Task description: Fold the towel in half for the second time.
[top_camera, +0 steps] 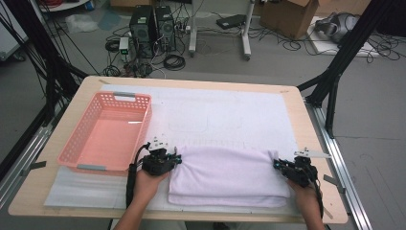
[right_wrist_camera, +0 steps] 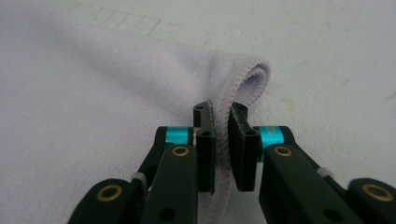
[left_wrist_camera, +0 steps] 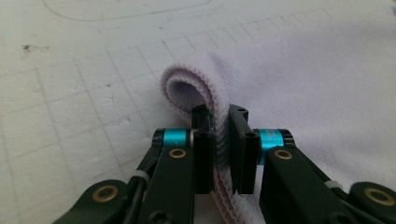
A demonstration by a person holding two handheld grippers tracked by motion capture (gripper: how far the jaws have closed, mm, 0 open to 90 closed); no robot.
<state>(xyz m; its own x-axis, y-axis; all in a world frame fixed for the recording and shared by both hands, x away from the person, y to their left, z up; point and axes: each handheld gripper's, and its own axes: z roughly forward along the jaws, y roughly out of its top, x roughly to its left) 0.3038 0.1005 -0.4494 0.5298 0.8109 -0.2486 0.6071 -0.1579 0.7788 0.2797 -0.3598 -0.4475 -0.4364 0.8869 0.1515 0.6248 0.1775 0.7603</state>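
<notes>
Lavender terry towel (top_camera: pixel 229 175), folded into a wide flat rectangle, lies on the white padded mat (top_camera: pixel 230 120) at the near edge of the light wooden table (top_camera: pixel 297 110), just right of the pink perforated plastic basket (top_camera: pixel 107 134).

Left gripper (top_camera: pixel 176 160) sits at the towel's far-left corner. In the left gripper view its jaws are pinched tight on the stitched hem (left_wrist_camera: pixel 219 140), with a loop of fabric curling up just beyond the pads. Right gripper (top_camera: pixel 277 164) is at the far-right corner, same story: in the right gripper view the jaws are clamped on the doubled edge (right_wrist_camera: pixel 223 140), fold loop standing above them.

Both corners look secured, towel otherwise flat and not lifted. My read: grasp step done, next fold about to start.

Next move likely calls for raising both corners together, keeping the edge taut between the hands, then carrying it over toward the near edge, or across, without dragging the lower layers. Risk: only the top layers are pinched, so the stack could shear if the lift is uneven.

Basket is empty, well placed for a drop-in afterwards.
</notes>
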